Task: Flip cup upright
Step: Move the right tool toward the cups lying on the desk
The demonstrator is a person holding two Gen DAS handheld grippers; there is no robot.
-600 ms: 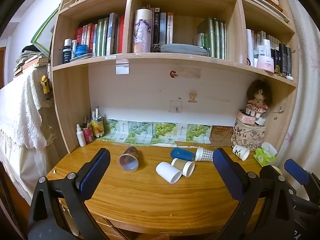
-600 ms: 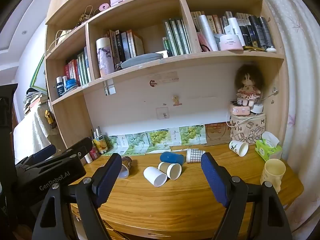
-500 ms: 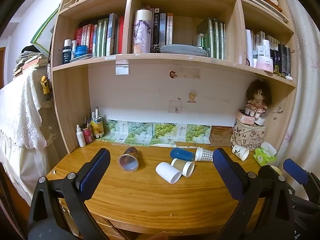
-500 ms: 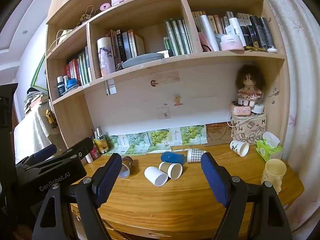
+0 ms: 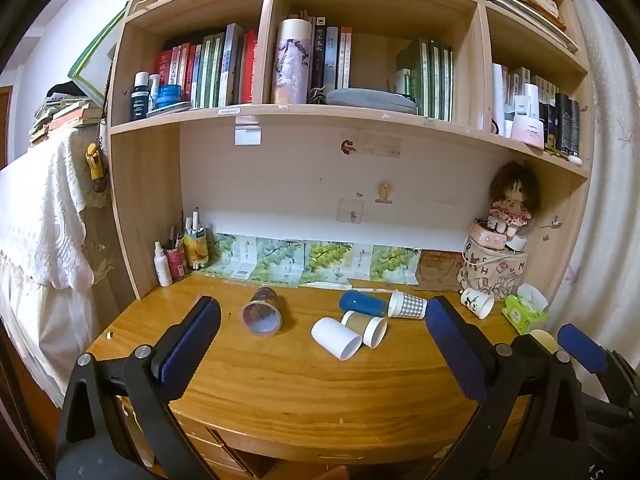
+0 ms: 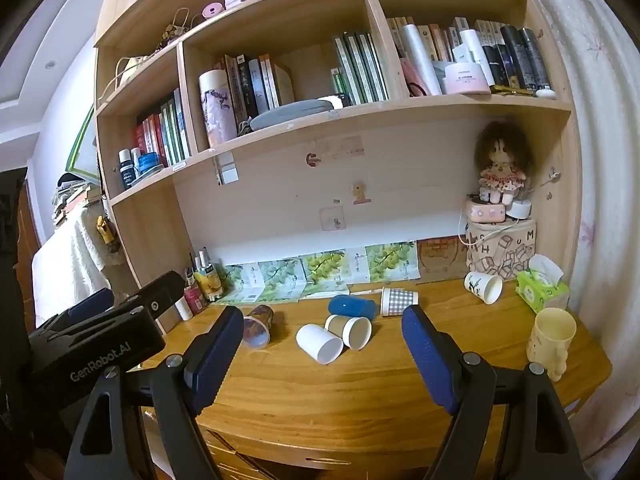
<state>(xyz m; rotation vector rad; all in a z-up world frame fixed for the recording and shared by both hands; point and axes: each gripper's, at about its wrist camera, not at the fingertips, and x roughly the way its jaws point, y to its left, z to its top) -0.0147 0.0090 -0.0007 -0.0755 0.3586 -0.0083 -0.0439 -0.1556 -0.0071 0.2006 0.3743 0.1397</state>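
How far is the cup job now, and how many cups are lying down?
Only the cream cup stands upright. Both tongs, left and right, are open and hold nothing. Six cups lie on the desk, among them the white cup and the blue cup.

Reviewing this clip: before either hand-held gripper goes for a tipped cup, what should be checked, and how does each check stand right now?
1. Left hand-held gripper open: ok, jaws wide apart, nothing between them.
2. Right hand-held gripper open: ok, also empty.
3. Cups needing a flip: ok, the white cup, brown cup, blue cup, checked cup and patterned cup all lie on their sides.
4. White cup free to grasp: not ok, it touches the brown cup.
5. Yellow cup: ok, already upright.
6. Bare desk to stand a cup on: ok, near the front edge.
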